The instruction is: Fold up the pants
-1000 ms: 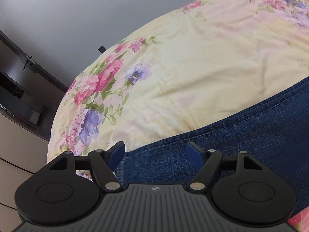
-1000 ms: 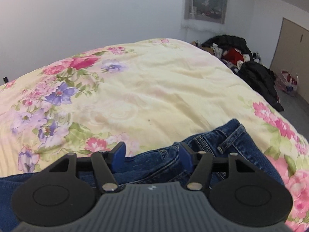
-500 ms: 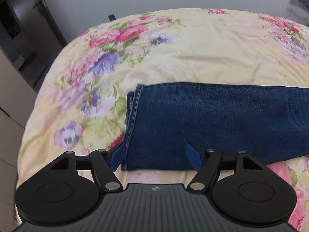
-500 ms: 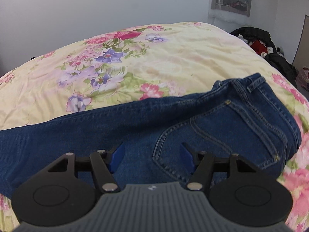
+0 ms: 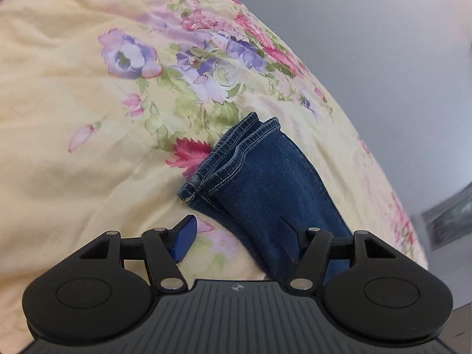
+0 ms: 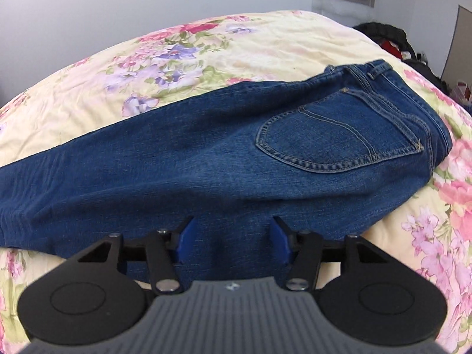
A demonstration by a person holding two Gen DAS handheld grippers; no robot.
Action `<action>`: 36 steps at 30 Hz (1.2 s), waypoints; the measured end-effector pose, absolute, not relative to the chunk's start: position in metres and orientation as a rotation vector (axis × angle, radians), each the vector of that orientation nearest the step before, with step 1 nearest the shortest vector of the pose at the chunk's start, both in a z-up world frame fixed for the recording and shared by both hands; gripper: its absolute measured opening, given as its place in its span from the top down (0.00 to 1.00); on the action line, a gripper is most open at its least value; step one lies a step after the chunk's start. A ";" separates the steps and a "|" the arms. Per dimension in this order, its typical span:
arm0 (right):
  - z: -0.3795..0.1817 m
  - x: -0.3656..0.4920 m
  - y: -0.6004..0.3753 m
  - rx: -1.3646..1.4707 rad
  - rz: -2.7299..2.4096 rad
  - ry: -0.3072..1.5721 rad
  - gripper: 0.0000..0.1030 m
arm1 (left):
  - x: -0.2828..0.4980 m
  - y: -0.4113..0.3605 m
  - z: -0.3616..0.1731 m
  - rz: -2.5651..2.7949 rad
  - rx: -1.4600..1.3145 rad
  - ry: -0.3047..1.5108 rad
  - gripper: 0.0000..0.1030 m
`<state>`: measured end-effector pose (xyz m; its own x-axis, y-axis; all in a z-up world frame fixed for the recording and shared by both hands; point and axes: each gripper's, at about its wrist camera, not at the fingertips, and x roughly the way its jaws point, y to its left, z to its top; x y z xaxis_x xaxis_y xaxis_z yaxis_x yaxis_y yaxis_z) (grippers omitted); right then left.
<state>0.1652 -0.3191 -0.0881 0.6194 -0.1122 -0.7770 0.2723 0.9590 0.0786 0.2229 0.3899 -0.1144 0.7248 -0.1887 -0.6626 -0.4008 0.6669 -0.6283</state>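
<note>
On the bedspread (image 6: 265, 41), jeans (image 6: 206, 159) lie lengthwise, waistband rightward.

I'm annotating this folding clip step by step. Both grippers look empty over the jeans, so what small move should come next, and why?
Probably ease the open left gripper forward onto the stacked hem cuffs of the blue denim jeans and close. The legs already lie one on the other along the floral yellow bedspread, and the open right gripper hovers near the seat, so the ankle end seems next.
</note>
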 end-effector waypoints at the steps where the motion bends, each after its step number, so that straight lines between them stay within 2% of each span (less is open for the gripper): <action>1: -0.088 0.165 -0.317 0.188 -0.229 0.877 0.49 | 0.226 0.390 -0.120 0.148 -0.878 0.760 0.29; 3: -0.086 0.161 -0.312 0.168 -0.238 0.878 0.49 | 0.231 0.389 -0.126 0.180 -0.876 0.746 0.30; 4: -0.085 0.158 -0.310 0.163 -0.241 0.879 0.49 | 0.234 0.387 -0.127 0.196 -0.862 0.747 0.35; 5: -0.085 0.154 -0.307 0.160 -0.241 0.881 0.49 | 0.236 0.385 -0.126 0.219 -0.833 0.750 0.43; 6: -0.085 0.148 -0.304 0.154 -0.243 0.883 0.50 | 0.239 0.383 -0.125 0.235 -0.790 0.759 0.58; 8: -0.087 0.138 -0.296 0.130 -0.249 0.888 0.50 | 0.242 0.377 -0.119 0.245 -0.710 0.753 0.71; 9: -0.089 0.133 -0.290 0.117 -0.247 0.893 0.50 | 0.243 0.375 -0.115 0.250 -0.679 0.747 0.85; 10: -0.092 0.128 -0.285 0.104 -0.244 0.900 0.50 | 0.244 0.373 -0.111 0.257 -0.656 0.746 0.89; 14: -0.104 0.116 -0.269 0.064 -0.317 0.965 0.52 | 0.249 0.365 -0.102 0.271 -0.587 0.760 0.91; 21: -0.111 0.126 -0.286 0.039 -0.503 0.931 0.54 | 0.254 0.362 -0.108 0.304 -0.572 0.783 0.92; 22: -0.113 0.129 -0.292 0.063 -0.525 0.941 0.68 | 0.254 0.362 -0.107 0.311 -0.572 0.783 0.92; 23: -0.111 0.130 -0.300 0.109 -0.522 0.936 0.96 | 0.253 0.360 -0.104 0.317 -0.569 0.777 0.93; 28: -0.079 0.118 -0.326 0.136 -0.481 0.888 1.00 | 0.255 0.348 -0.078 0.318 -0.468 0.753 0.95; 33: -0.101 0.128 -0.336 0.143 -0.454 1.008 1.00 | 0.259 0.353 -0.110 0.372 -0.501 0.833 0.94; 35: -0.102 0.129 -0.339 0.158 -0.441 1.021 0.99 | 0.259 0.353 -0.108 0.359 -0.478 0.840 0.90; 36: -0.100 0.128 -0.341 0.162 -0.421 1.025 0.99 | 0.258 0.354 -0.104 0.358 -0.455 0.848 0.77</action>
<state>0.1278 -0.3409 -0.1001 0.4478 -0.2641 -0.8543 0.4132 0.9084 -0.0642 0.2584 0.3538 -0.1040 0.6125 0.1216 -0.7811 -0.4744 0.8469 -0.2402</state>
